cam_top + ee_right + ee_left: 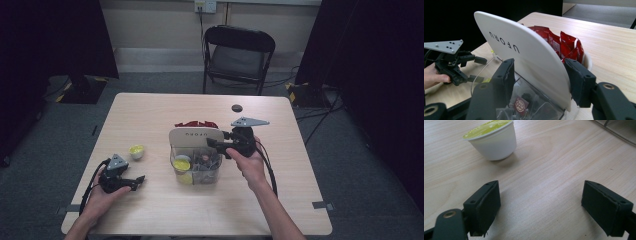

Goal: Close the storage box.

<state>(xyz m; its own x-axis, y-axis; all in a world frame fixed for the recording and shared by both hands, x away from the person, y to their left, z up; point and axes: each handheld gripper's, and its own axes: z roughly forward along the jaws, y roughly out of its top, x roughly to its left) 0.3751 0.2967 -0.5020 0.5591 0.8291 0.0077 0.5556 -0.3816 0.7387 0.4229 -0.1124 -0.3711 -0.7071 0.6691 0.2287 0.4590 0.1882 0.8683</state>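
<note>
Pale wood table (150, 115), organizer (196, 162) mid-table. My right gripper (537, 75) is clamped on its white lid (524, 57); left gripper (541, 207) gapes empty beside a coffee pod (492, 140). Yank carelessly and the whole box tips, spilling capsules.

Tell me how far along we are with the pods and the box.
Done: a yellow-lidded pod sits inside the clear box. In hand: the right gripper is clamped on the white lid, holding it raised. Left: one more coffee pod stands on the table beyond the open, empty left gripper; it probably goes in next, then the lid likely closes.
</note>
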